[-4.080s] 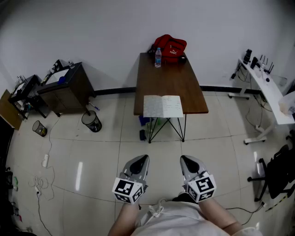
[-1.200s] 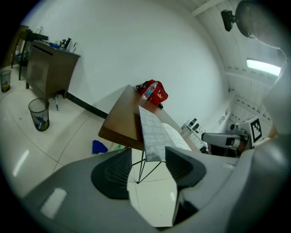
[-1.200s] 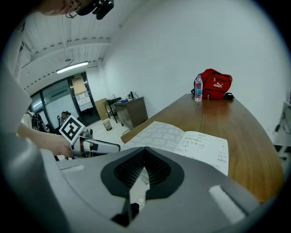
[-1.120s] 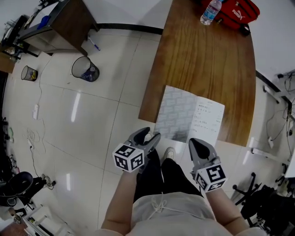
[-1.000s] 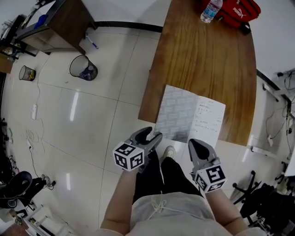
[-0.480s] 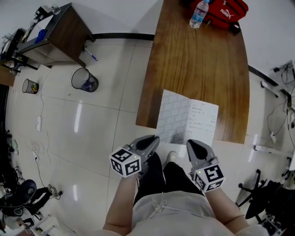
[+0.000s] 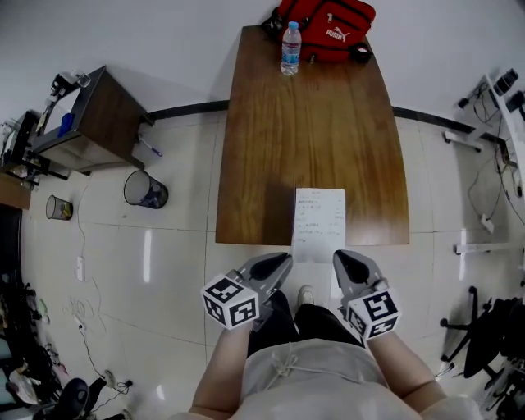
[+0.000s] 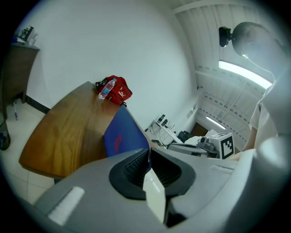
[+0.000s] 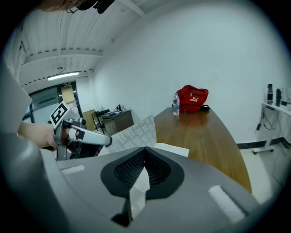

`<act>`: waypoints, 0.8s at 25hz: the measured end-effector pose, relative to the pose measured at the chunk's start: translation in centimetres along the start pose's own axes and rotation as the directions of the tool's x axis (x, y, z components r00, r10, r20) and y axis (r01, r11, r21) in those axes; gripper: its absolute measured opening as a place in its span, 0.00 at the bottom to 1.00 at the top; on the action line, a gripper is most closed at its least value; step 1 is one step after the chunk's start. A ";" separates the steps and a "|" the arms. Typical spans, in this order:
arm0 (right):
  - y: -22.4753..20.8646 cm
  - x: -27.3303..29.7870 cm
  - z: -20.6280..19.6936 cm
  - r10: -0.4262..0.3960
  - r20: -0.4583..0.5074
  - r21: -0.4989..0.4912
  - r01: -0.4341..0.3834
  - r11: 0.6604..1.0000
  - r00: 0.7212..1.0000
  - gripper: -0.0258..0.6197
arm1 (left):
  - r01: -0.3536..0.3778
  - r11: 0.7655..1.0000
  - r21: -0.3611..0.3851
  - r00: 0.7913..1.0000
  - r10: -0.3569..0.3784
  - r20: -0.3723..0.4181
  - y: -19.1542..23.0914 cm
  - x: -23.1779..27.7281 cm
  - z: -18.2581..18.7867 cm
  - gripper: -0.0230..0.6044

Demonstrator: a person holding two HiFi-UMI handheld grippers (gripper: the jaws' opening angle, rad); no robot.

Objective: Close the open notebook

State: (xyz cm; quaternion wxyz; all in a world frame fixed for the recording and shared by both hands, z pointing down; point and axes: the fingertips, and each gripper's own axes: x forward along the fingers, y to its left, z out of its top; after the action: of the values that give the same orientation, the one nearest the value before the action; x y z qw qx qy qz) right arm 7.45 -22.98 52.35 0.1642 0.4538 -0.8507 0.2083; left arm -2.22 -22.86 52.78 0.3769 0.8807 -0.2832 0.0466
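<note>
Notebook (image 7: 319,220) at table's (image 7: 267,156) near edge, bottle (image 7: 290,49) and bag (image 7: 328,20) at far end

Warm brown wood grain across the table (image 7: 312,148). White with fine lines of writing on the open page of the notebook (image 7: 319,215); deep blue with a red mark outside on its cover (image 8: 122,136), pale grey geometric print inside. Bright red with white lettering on the bag (image 7: 326,20). Clear plastic and a blue label on the bottle (image 7: 290,49). Glossy cream tiles for the floor (image 7: 176,271), black mesh for the bin (image 7: 145,189), dark brown for the side cabinet (image 7: 102,123), plain white on the wall (image 7: 164,41).
</note>
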 end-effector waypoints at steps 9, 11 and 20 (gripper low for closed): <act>-6.8 -6.6 -3.1 -0.153 0.015 0.114 0.150 0.982 0.988 0.05 | 0.016 0.997 0.079 0.992 -0.006 -0.129 -3.4 7.5 -3.1 0.08; -7.9 -7.7 -4.0 -0.174 0.009 0.136 0.171 0.976 0.985 0.05 | 0.011 0.997 0.080 0.987 0.002 -0.161 -3.5 9.1 -4.2 0.09; -12.2 -10.3 -7.0 -0.244 -0.014 0.207 0.242 0.948 0.970 0.05 | -0.057 0.985 0.160 0.946 0.105 -0.306 -2.2 14.5 -9.0 0.11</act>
State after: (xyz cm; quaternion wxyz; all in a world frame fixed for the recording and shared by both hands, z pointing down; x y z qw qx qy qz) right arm 23.84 -18.32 55.99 0.1355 0.5708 -0.7629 0.2716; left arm 12.27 -22.19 62.09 0.3478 0.8754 -0.2516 0.2222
